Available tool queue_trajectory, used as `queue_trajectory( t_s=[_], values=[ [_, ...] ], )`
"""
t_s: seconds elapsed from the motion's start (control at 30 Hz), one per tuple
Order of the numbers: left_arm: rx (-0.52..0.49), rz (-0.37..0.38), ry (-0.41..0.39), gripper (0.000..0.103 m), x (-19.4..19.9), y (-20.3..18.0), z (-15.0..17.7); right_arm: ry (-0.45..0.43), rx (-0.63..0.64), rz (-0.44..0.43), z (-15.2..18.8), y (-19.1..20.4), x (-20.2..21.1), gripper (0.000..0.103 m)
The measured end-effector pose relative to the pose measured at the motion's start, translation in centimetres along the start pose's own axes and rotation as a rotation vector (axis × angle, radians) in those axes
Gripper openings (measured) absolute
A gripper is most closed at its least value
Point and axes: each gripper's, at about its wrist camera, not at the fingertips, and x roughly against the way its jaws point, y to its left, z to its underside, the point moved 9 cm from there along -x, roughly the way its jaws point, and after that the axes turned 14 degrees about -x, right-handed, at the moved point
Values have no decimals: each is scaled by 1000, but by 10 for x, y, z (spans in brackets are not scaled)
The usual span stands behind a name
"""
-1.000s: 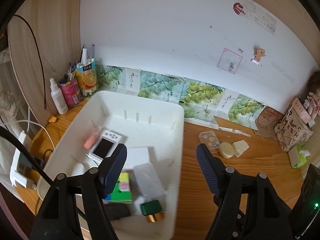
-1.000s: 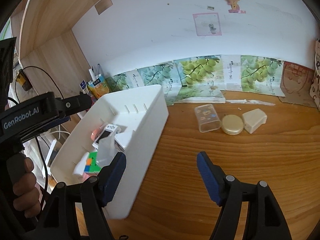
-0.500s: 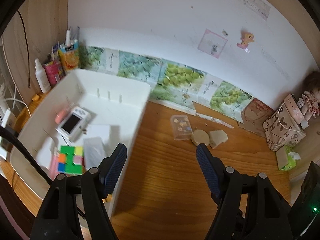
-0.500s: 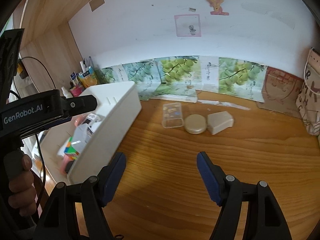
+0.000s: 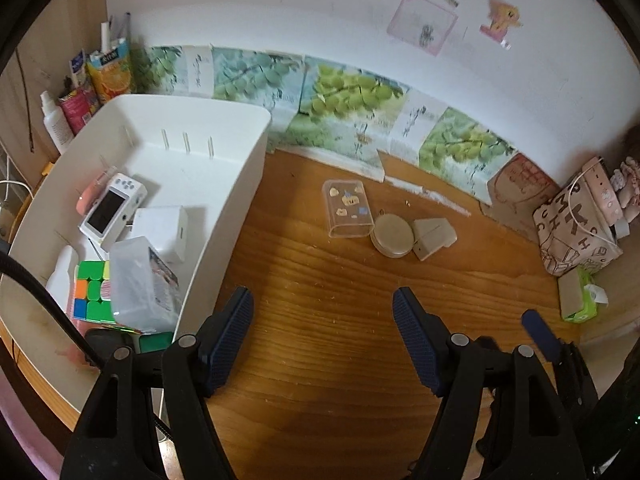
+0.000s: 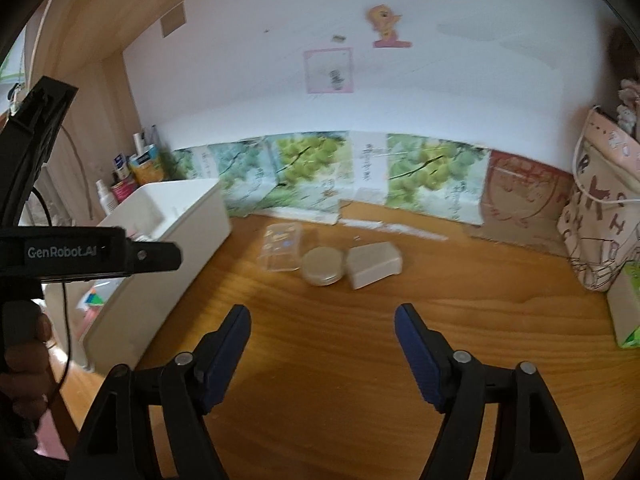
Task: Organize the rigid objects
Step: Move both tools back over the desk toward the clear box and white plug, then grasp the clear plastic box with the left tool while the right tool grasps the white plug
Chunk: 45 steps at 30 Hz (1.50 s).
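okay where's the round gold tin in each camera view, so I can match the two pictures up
Left wrist view: the round gold tin lies right of centre on the wooden desk, between the clear case and the beige box.
Right wrist view: the tin sits at centre, in the same row.
Shared landmark: the white bin at the left.

- A wooden desktop point(image 5: 320, 280) with strong grain lies under and ahead of the jaws, lit evenly by soft daylight.
- Far beyond the jaws rises a white wall point(image 6: 260, 100), faintly scuffed.
- Along its foot stands a row of grape-print panels point(image 5: 348, 96), overlapping one another.
- Higher on the wall are a pink-bordered note point(image 6: 329, 71) and an orange cartoon sticker point(image 6: 386, 24).
- A light wooden side panel point(image 6: 100, 20) closes the desk to the left of the jaws.
- A brown cardboard piece point(image 6: 520, 204) leans against the wall, far right.
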Motion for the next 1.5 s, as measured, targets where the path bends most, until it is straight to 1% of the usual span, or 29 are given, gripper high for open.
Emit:
queue_trajectory(
  t_s=[0.07, 0.17, 0.33, 0.43, 0.53, 0.7, 0.8, 0.87, 0.9, 1.1, 1.13, 1.17, 1.37, 1.5],
  values=[
    [4, 12, 30, 75, -4, -1, -4, -13, -6, 13, -5, -8, -2, 79],
    [24, 27, 50, 75, -8, 2, -10, -28, -13, 15, -11, -15, -5, 81],
    [57, 38, 86, 75, -15, 6, -23, -40, 16, 23, -26, -19, -15, 81],
    [80, 57, 103, 80, -19, 7, -31, -49, -7, 9, -37, -22, -19, 82],
    [103, 65, 124, 80, -24, 9, -36, -60, 7, 24, -46, -25, -24, 82],
    [135, 67, 162, 80, -33, 13, -46, -71, 22, 38, -63, -33, -35, 82],
    [141, 52, 185, 80, -39, 17, -52, -71, 28, 42, -71, -38, -43, 83],
    [141, 20, 191, 80, -41, 21, -58, -65, 37, 46, -75, -40, -50, 84],
    [145, 19, 190, 80, -41, 22, -61, -60, 41, 48, -76, -40, -53, 84],
    [171, 45, 215, 80, -49, 20, -73, -17, 43, 38, -70, -40, -70, 84],
    [173, 49, 222, 80, -51, 20, -74, -10, 40, 36, -69, -40, -72, 86],
    [177, 52, 226, 80, -54, 19, -74, 2, 37, 32, -66, -40, -76, 87],
    [223, 81, 253, 80, -69, 20, -71, 64, 33, 29, -55, -39, -95, 87],
    [246, 98, 276, 80, -81, 20, -68, 91, 56, 37, -50, -36, -106, 87]
  ],
)
